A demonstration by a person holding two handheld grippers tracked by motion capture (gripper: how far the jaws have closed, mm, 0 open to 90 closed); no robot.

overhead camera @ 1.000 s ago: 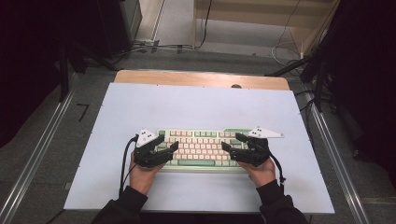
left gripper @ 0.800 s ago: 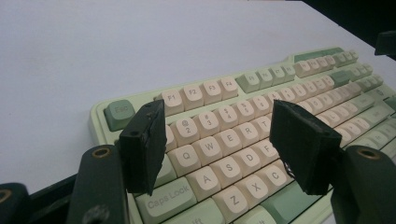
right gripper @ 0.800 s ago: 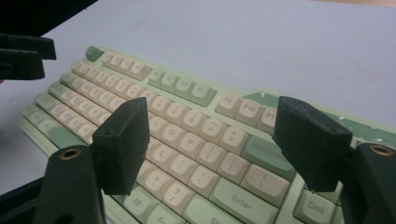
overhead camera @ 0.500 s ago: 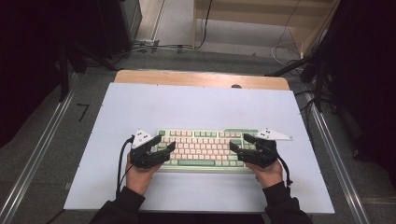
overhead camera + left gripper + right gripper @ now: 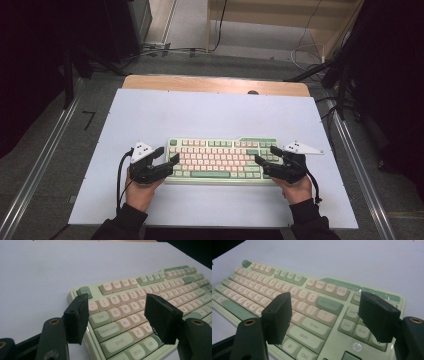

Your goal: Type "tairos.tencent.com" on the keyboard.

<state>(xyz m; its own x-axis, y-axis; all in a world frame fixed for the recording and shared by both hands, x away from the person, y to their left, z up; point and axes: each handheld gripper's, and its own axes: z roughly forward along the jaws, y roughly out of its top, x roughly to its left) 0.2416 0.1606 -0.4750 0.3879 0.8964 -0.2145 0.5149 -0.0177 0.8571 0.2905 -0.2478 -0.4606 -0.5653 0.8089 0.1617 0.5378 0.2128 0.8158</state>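
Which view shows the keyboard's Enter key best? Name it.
The right gripper view: the Enter key sits close, its label readable. The high view shows the whole keyboard, keys too small. The left gripper view shows its left end, around Caps Lock.

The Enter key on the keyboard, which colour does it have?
The Enter key is pale green, unlike its cream neighbours; the right gripper view shows it best.

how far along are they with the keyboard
Done: both grippers are in place, the left gripper at the left end of the keyboard and the right gripper at its right end. In hand: both stand open, jaws over the end keys, with no grip yet by the gripper views. Left: probably closing on the ends and lifting or shifting it; it lies flat on the table.
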